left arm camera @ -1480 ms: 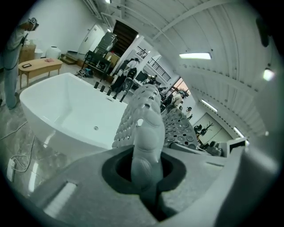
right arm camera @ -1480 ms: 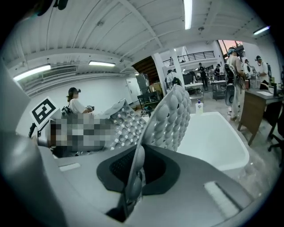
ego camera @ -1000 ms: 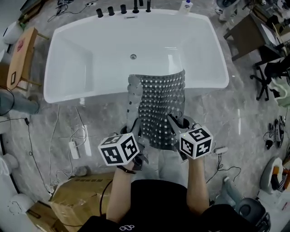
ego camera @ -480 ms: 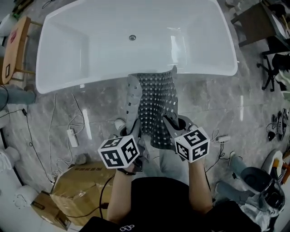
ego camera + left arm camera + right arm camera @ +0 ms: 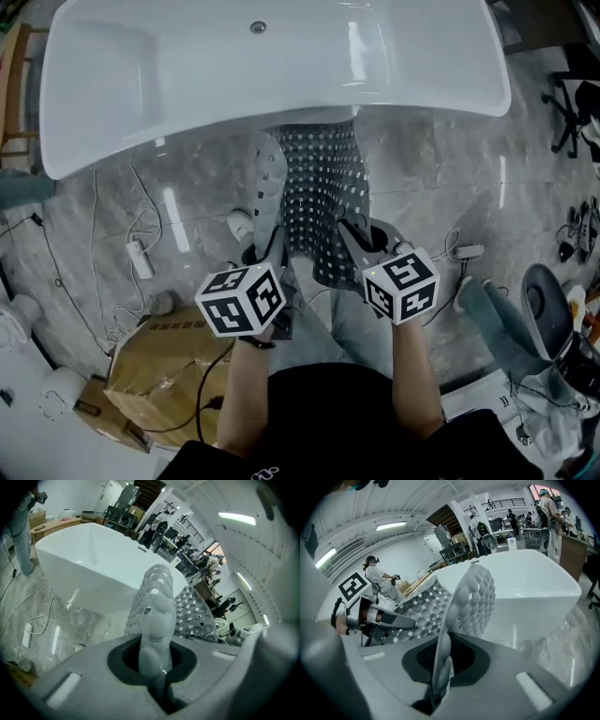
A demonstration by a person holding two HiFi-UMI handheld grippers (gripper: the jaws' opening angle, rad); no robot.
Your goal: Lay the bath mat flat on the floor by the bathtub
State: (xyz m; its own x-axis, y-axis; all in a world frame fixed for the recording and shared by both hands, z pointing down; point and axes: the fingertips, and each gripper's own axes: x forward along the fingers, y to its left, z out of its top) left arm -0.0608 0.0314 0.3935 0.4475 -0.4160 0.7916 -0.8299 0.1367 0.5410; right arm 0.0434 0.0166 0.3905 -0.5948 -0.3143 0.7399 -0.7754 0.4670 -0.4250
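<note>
A grey bath mat (image 5: 319,197) with rows of holes and suction cups hangs stretched between my hands, its far end draped over the near rim of the white bathtub (image 5: 272,66). My left gripper (image 5: 274,251) is shut on the mat's near left edge, which curls upward (image 5: 157,604). My right gripper (image 5: 354,234) is shut on the near right edge (image 5: 471,599). Both marker cubes sit just above the person's forearms. The tub (image 5: 89,559) (image 5: 534,588) lies straight ahead in both gripper views.
Marble floor (image 5: 441,197) spreads before the tub. White cables and a power strip (image 5: 138,258) lie at the left, a cardboard box (image 5: 159,370) at the lower left. An office chair (image 5: 577,103) and clutter stand at the right. People work in the background.
The tub has slid up and away in the head view as the person stepped back. The mat has been drawn farther off the tub rim toward the floor. Both grips are unchanged.
</note>
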